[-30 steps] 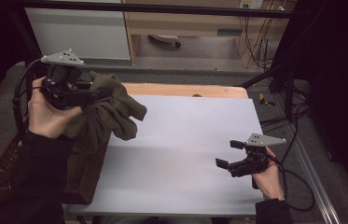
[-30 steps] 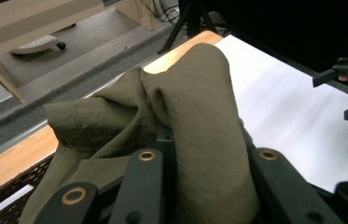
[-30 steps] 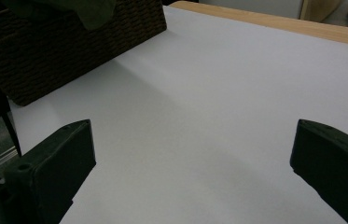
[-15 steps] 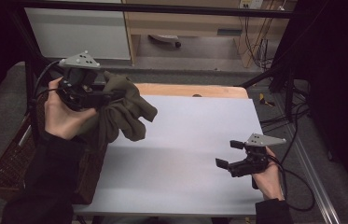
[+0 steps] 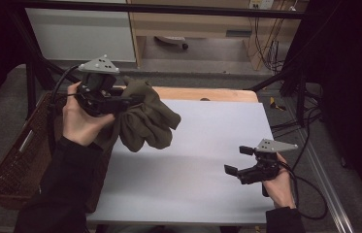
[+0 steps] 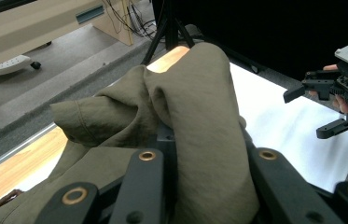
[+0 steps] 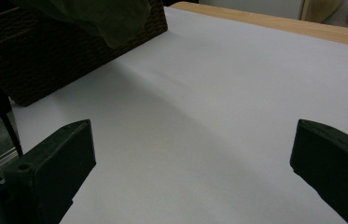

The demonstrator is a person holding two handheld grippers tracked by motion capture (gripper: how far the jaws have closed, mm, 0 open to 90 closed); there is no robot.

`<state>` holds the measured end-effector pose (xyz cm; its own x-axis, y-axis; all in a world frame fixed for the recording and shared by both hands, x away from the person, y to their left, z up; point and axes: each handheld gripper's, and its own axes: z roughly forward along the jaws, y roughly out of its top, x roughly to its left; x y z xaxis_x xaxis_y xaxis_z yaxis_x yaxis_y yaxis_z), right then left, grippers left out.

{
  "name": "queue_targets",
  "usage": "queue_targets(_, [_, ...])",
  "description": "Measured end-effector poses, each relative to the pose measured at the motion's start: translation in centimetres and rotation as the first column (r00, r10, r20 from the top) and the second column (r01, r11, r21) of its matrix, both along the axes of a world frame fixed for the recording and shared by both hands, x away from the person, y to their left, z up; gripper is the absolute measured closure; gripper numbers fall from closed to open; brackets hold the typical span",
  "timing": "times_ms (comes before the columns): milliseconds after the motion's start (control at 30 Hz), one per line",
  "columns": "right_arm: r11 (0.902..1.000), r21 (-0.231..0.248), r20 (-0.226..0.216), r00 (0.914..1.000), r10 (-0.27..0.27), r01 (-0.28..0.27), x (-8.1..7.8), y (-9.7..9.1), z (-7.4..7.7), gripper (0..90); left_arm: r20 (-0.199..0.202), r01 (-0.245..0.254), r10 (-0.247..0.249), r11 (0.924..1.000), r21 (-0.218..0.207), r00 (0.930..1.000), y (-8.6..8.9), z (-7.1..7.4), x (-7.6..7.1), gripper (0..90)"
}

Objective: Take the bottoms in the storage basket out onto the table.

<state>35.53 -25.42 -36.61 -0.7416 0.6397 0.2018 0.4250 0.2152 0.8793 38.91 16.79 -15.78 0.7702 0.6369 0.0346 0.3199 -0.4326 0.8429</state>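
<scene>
The cloth (image 5: 147, 119), an olive-green fabric item, hangs bunched above the far-left part of the table (image 5: 203, 160). It is lifted clear of the white surface, with its lower folds drooping toward the table's left edge. In the left gripper view the fabric passes between the two black jaws and drapes over them, so the left gripper (image 5: 120, 103) is clenched on the cloth. The grip takes a gathered fold rather than an edge, which leaves the rest of the item hanging loose and unsorted.

The left hand (image 5: 79, 121) holds this gripper raised and roughly level, pointing right across the table. This height likely serves to carry the cloth from the basket (image 5: 16, 160), which stands just beside the table's left edge, over onto the work surface.

The right gripper (image 5: 239, 165) rests low at the near-right part of the table, well apart from the cloth. Its jaws stand wide apart with nothing between them, as the right gripper view confirms. It points left toward the open middle of the table, a position that appears to be a standby for receiving or spreading the cloth.

The white surface between the two grippers is bare. A wooden strip shows along its far edge.
</scene>
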Motion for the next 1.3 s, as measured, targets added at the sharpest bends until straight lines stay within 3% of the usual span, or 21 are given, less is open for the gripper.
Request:
queue_targets(1067, [1.0,0.007,0.003,1.0,0.002,-0.002,-0.1,-0.1,0.1,0.7,0.011,0.055,-0.054,0.9977,-0.041,0.9985,-5.2,-2.1,0.9,73.6])
queue_targets(1300, [1.0,0.007,0.005,1.0,0.002,-0.002,-0.1,-0.2,0.1,0.7,0.001,0.067,-0.067,0.9967,-0.045,0.9977,-5.9,-3.2,1.3,73.5])
